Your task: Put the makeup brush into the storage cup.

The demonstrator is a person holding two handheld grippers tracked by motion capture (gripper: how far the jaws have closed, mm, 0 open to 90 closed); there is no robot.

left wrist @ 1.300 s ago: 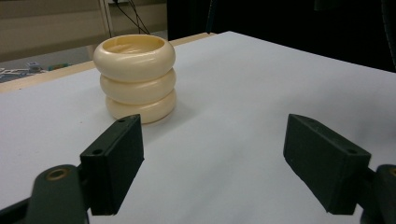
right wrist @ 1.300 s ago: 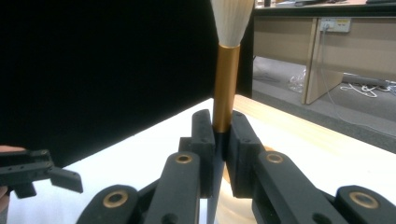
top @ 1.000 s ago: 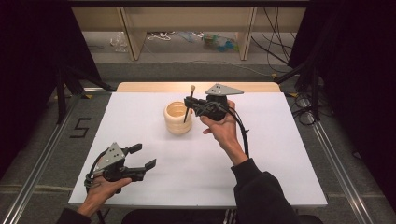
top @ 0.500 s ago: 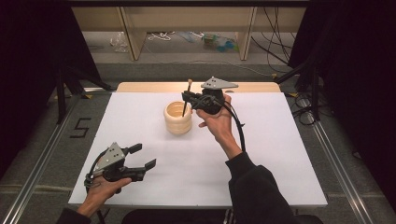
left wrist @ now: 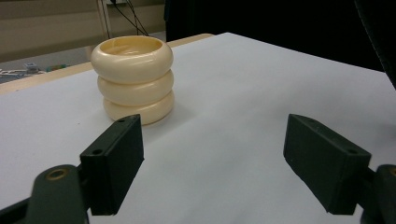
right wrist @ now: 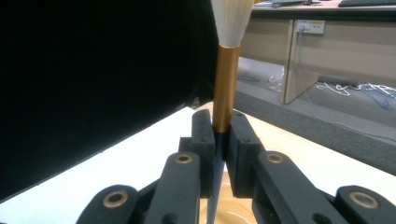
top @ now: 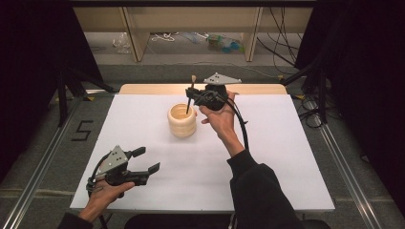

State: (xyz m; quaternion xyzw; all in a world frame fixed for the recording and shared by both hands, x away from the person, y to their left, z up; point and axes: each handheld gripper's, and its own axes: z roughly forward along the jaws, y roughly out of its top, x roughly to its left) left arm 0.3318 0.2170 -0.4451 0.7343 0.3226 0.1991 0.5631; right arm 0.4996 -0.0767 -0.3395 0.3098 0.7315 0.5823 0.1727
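A cream ribbed holder (top: 182,120) of three stacked rings stands upright near the middle of the white table; in the left gripper view the holder (left wrist: 133,78) is ahead and left. My right gripper (top: 192,97) hovers just above and right of its mouth, shut on a brush (top: 190,94) held upright, pale bristles up, dark handle tip down over the opening. In the right gripper view the brush (right wrist: 226,88) has a copper ferrule pinched between the jaws (right wrist: 220,135). My left gripper (top: 146,160) rests open at the table's front left, nothing between its fingers (left wrist: 116,158).
The white table top (top: 286,143) has a wooden strip (top: 153,88) along its far edge. Beyond it stand shelf legs with cables and clutter on the floor. Dark curtains flank both sides. A metal rail (top: 43,157) runs along the left.
My right gripper has carried the brush a little farther back and slightly up, staying over the holder's right side. The left gripper has not moved.
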